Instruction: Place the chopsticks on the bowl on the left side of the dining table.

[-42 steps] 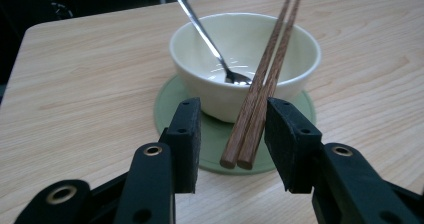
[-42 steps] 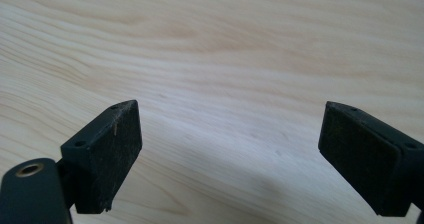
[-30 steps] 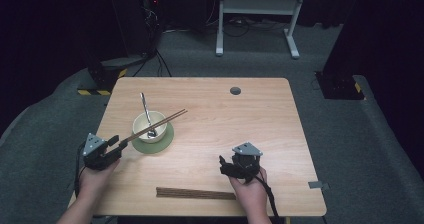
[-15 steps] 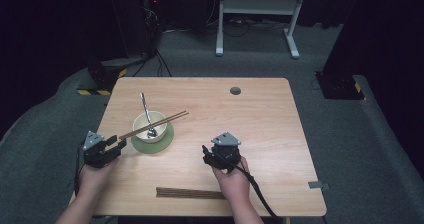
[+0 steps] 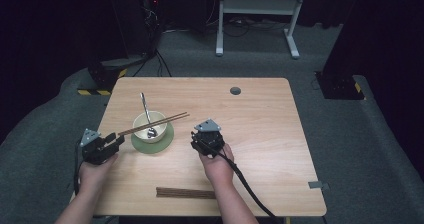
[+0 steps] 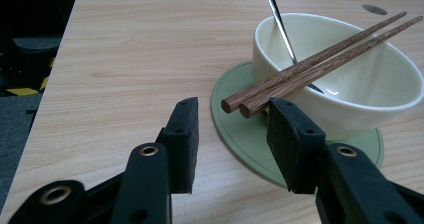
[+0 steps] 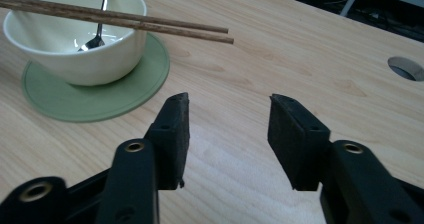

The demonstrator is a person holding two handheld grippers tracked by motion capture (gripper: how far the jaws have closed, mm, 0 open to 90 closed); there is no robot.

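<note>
Roughly: chopsticks lie across bowl on green coaster, left half of table. Left gripper near left edge, jaws apart, stick ends just ahead, unclamped. Right gripper mid-table, bare wood around, jaws apart, just been closing, nothing between. Since earlier frames: right gripper shifted from right side toward bowl.

Bare tabletop right (bowl left)
</note>
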